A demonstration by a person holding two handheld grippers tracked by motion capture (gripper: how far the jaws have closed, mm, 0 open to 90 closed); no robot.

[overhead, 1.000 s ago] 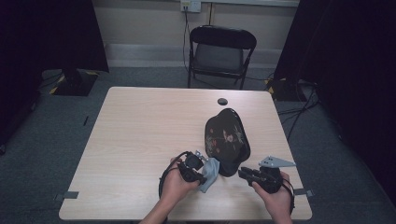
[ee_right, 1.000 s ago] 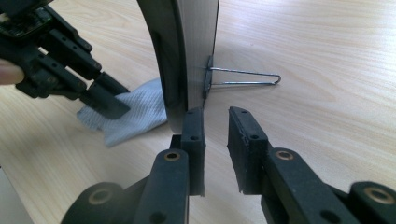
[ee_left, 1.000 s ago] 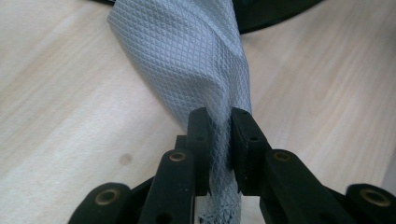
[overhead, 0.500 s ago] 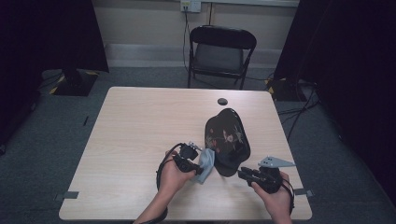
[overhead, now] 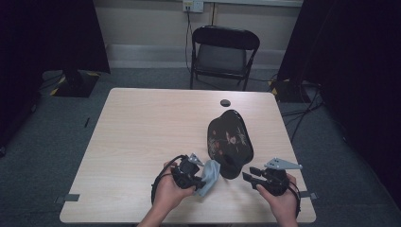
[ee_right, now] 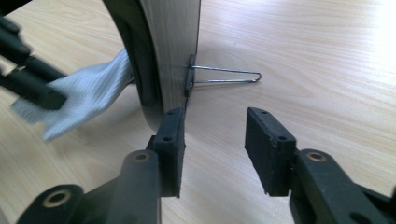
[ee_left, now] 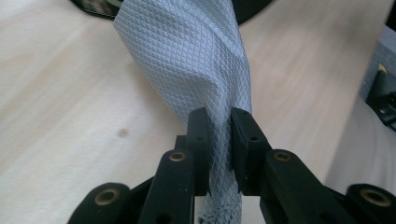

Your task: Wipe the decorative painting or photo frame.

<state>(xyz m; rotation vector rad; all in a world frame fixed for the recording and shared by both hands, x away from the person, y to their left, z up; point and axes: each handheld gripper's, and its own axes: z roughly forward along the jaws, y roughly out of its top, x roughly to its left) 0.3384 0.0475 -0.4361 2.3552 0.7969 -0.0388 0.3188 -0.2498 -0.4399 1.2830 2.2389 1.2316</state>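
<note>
Left jaws clamped on cloth; right jaws parted beside the plaque.

My left gripper pinches the pale grey quilted cloth, which rises ahead of my jaws toward the black lacquered oval plaque. My right gripper has just been opening; nothing lies between its jaws, the plaque's wooden back just past the left one.

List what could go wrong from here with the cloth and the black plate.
1. The right gripper has just been opening, nothing between its jaws, so the black plate, propped on its wire stand, may tip if pushed.
2. The left gripper pinches the grey cloth by a narrow fold; it might slip out during wiping.
</note>
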